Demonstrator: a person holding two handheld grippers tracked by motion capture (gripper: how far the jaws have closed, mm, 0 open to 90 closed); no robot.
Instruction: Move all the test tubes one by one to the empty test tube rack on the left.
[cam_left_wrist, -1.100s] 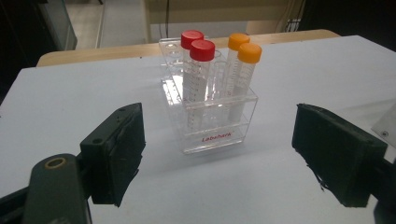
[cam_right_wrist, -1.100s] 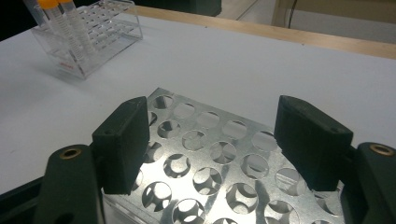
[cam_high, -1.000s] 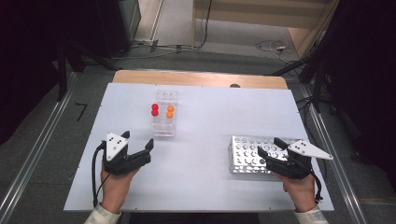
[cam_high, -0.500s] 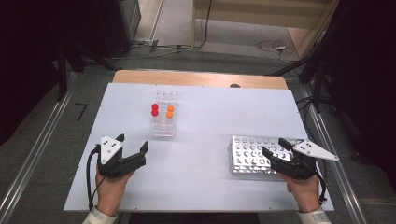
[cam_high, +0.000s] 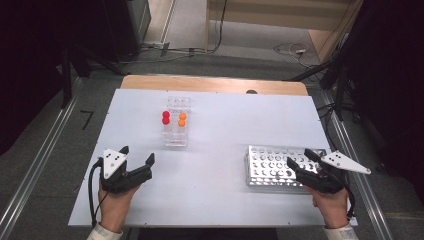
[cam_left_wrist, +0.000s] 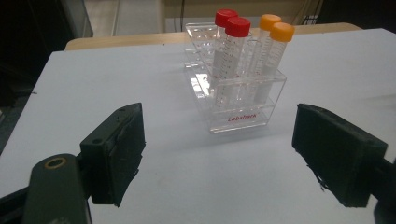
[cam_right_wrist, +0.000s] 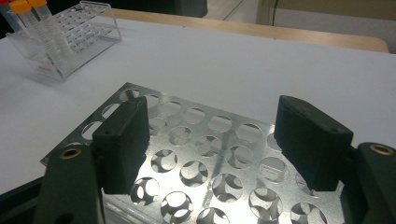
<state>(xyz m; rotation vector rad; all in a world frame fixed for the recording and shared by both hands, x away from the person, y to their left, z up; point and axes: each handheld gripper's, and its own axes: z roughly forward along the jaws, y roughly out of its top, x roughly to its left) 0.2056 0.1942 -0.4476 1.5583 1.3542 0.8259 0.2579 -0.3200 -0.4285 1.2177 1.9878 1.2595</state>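
The left gripper (cam_high: 136, 161) hovers with jaws wide and empty, the clear tube rack (cam_left_wrist: 238, 88) with its red- and orange-capped tubes well ahead across bare tabletop (cam_high: 220, 120). The right gripper (cam_right_wrist: 212, 140), jaws wide too, hangs over the metal hole rack (cam_right_wrist: 205, 163), whose near edge is cut off.

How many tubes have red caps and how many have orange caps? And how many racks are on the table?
Red-capped tubes: 2
Orange-capped tubes: 2
Clear plastic rack: 1
Metal rack with round holes: 1
Total: 6 things, 4 tubes and 2 racks.
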